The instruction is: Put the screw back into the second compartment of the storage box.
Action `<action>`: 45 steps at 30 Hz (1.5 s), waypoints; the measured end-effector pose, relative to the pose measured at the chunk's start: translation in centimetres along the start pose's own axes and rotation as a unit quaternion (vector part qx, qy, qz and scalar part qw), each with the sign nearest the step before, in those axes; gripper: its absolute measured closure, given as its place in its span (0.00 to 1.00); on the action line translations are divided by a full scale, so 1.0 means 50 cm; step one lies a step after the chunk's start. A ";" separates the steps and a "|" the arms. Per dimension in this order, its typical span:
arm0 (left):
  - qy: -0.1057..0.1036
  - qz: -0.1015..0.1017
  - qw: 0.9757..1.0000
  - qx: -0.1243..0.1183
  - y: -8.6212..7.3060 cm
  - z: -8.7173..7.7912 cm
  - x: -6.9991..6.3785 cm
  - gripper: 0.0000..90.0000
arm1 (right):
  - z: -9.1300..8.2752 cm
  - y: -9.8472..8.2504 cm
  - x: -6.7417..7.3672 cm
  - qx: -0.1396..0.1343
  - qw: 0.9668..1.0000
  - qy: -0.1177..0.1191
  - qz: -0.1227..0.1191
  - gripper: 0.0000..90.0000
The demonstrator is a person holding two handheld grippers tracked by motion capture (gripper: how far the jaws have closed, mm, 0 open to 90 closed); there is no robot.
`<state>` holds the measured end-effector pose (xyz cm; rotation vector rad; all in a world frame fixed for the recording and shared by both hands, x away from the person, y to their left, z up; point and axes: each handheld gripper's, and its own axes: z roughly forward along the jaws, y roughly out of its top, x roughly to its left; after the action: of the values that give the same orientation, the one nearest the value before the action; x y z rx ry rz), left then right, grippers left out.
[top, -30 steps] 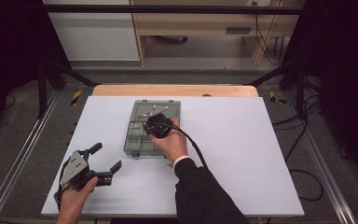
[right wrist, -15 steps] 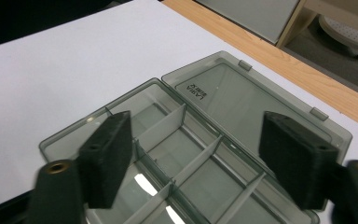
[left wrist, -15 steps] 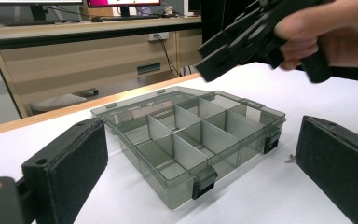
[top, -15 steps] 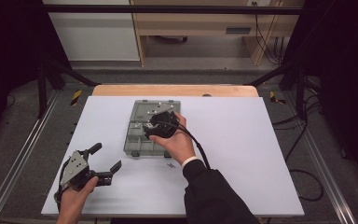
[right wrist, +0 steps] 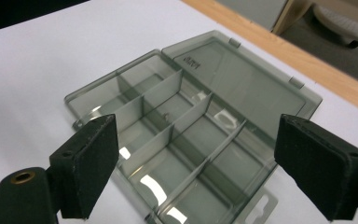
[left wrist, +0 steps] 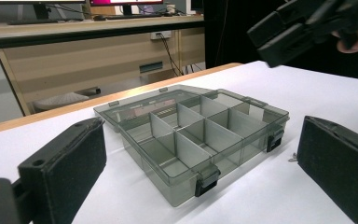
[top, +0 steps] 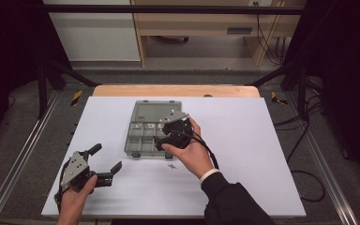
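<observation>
A grey see-through compartment box (top: 143, 136) lies open on the white table, its lid (top: 157, 111) flat behind it. My right gripper (top: 163, 133) hovers over the box's right side, open, nothing between its pads. In the right gripper view the dividers (right wrist: 177, 126) sit just below the open gripper (right wrist: 196, 163), and a tiny part (right wrist: 167, 113) lies in one middle compartment. My left gripper (top: 105, 158) rests open at the front left, apart from the box. The left gripper view faces the box (left wrist: 200, 135) between wide pads (left wrist: 65, 172), with the right gripper (left wrist: 307, 23) at upper right.
A small metal screw (top: 172, 166) lies on the table just in front of the box, seen too as a screw (left wrist: 292, 158) beside the right pad. The wooden table edge (top: 176, 90) runs behind the white sheet. Metal rails flank both sides.
The right hand and its gripper have drifted slightly right and toward the person over the box. The left gripper has not moved.
</observation>
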<state>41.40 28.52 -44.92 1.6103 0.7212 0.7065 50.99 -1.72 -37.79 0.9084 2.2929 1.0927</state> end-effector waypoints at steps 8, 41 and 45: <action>0.000 0.000 1.000 0.001 -0.001 0.002 0.000 0.01 | -0.031 -0.027 0.010 0.005 1.000 0.008 -0.002 0.11; 0.003 0.001 1.000 0.002 -0.002 0.000 -0.002 0.01 | -0.074 -0.152 0.041 0.059 0.996 0.069 -0.021 0.10; 0.003 0.002 1.000 0.000 -0.001 -0.002 -0.002 0.01 | -0.069 -0.158 0.054 0.075 0.994 0.075 -0.028 0.11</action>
<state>41.27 28.48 -44.96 1.6099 0.7232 0.7152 44.03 -5.28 -42.36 0.8363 2.5373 1.0056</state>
